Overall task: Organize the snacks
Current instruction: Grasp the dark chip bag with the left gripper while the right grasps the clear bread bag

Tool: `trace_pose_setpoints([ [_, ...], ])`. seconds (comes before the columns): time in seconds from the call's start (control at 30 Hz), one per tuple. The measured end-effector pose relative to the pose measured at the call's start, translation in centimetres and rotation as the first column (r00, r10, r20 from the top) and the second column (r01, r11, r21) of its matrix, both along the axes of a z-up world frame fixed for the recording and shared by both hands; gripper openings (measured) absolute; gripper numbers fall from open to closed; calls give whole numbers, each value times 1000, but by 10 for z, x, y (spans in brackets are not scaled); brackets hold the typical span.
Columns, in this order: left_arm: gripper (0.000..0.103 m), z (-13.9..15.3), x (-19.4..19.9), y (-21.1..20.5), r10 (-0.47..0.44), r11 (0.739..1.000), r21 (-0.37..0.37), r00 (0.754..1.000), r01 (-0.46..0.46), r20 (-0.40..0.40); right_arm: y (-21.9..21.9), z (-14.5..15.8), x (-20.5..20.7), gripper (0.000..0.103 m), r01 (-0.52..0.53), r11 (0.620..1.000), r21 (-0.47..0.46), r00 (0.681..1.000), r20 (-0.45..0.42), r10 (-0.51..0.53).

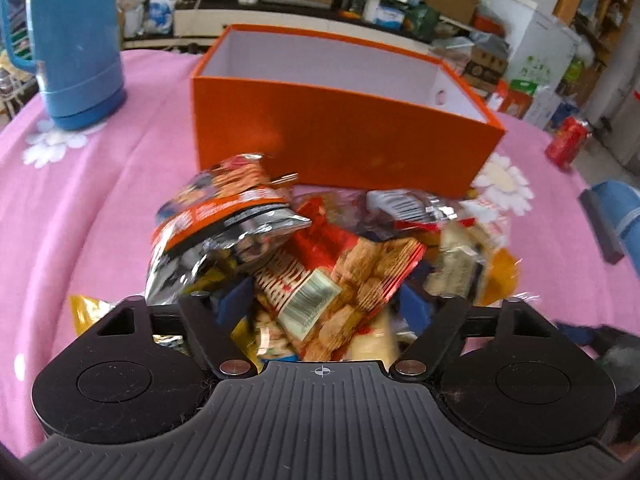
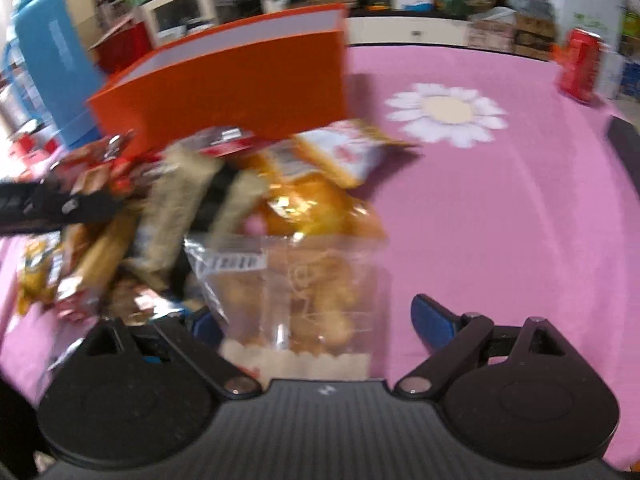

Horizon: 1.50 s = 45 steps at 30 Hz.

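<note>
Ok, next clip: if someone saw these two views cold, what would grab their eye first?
Probably the orange box, open-topped and with nothing visible inside, standing on the pink flowered tablecloth. Right in front of it lies a jumbled heap of snack packets, with both grippers low over the heap. A tall blue thermos stands at the box's left, and a red can sits far off to the right.

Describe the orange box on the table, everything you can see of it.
The orange box is a rectangular, open-topped container that looks like stiff cardboard: bright orange outside, plain white inside, with a small round hole in its right end wall. No lid is on it, and what shows of the inside holds nothing; the floor is hidden. It stands upright on the pink flowered tablecloth, behind the pile of snack packets. The nearest packets reach its front wall; whether they touch is unclear. Neither gripper touches it.
</note>
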<state>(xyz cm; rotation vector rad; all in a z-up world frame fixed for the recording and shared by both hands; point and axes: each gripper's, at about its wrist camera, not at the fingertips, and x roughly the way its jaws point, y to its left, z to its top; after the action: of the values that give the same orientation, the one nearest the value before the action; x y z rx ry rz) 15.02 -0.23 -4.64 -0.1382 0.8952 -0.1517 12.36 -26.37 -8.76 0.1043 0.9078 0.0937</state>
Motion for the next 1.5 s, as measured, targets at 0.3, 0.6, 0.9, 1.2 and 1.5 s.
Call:
trace_pose_setpoints([
  [0.3, 78, 37, -52, 58, -25, 999, -31, 998, 26, 50, -32, 5, -8, 92, 107, 984, 141, 992, 54, -116],
  [0.6, 76, 27, 71, 75, 8, 1000, 2, 998, -8, -65, -35, 20, -20, 92, 102, 977, 186, 979, 153, -131],
  [0.9, 30, -16, 83, 117, 110, 992, -42, 975, -121, -194, -51, 10, -16, 92, 162, 964, 212, 977, 104, -188],
  [1.2, 63, -11, 57, 134, 129, 990, -38, 985, -134, -116, -16, 22, -35, 92, 62, 998, 7, 997, 55, -62],
  [1.5, 71, -17, 58, 119, 65, 997, 38, 994, -62, -89, -8, 4, -20, 92, 53, 998, -23, 999, -7, -53],
])
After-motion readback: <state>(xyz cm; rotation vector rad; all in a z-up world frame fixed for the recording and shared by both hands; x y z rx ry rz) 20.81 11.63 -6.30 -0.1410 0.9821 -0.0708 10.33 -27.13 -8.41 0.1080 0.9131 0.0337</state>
